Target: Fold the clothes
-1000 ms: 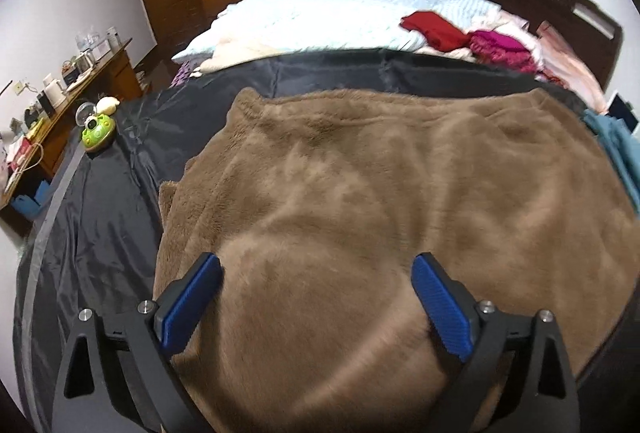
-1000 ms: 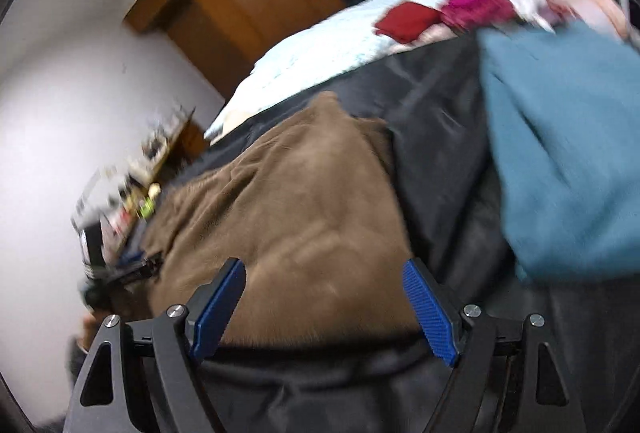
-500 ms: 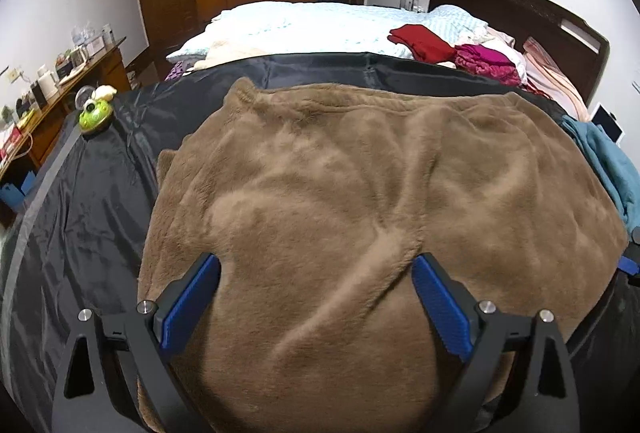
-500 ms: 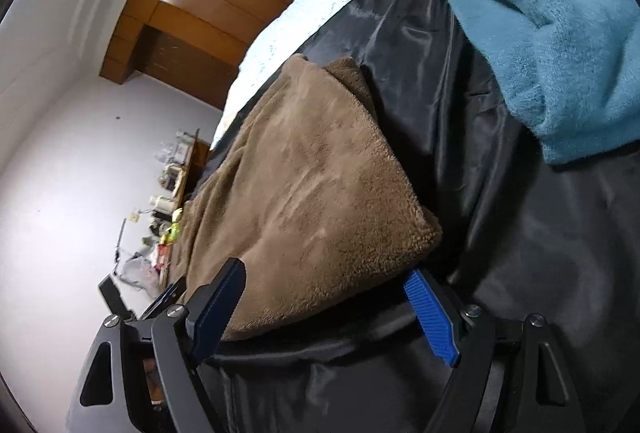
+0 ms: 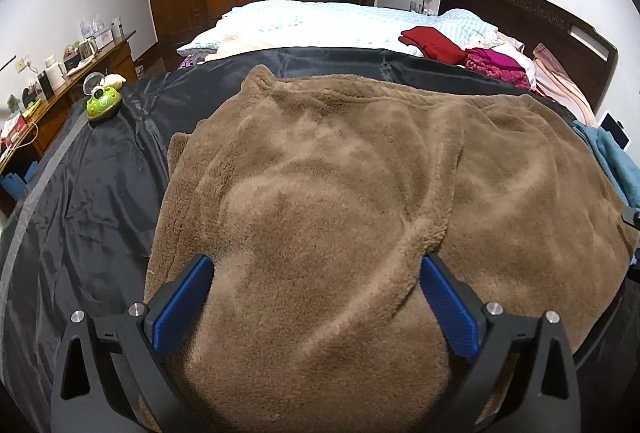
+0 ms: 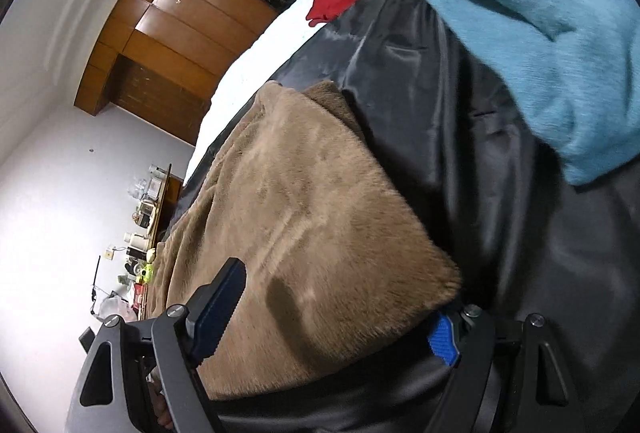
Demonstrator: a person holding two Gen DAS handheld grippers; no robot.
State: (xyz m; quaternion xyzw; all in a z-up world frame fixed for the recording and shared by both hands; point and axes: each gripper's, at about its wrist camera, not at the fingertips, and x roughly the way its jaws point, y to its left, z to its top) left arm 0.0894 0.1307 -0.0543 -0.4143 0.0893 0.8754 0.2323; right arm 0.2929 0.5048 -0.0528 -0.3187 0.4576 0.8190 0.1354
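Observation:
A brown fleece garment [image 5: 340, 193] lies spread on a black sheet [image 5: 92, 201] over the bed. My left gripper [image 5: 316, 297] is open and low over the garment's near middle, where a raised fold bulges between the fingers. In the right wrist view the same brown garment [image 6: 304, 225] fills the centre. My right gripper [image 6: 332, 309] is open and straddles the garment's near right corner, one blue pad [image 6: 220, 309] above the fleece and the other pad [image 6: 442, 339] at its edge, under the corner. A teal fleece garment [image 6: 540, 21] lies to the right on the sheet.
Red [image 5: 432, 41] and magenta [image 5: 496, 63] clothes and a pale quilt [image 5: 320, 21] lie at the far side of the bed by the dark headboard [image 5: 532, 21]. A green toy [image 5: 102, 105] sits on the sheet's left. A cluttered wooden desk [image 5: 52, 85] stands left.
Both grippers moved in closer to the brown garment. The right gripper rolled and dropped to its near right corner, now straddling the edge. The left gripper lowered onto the raised fold.

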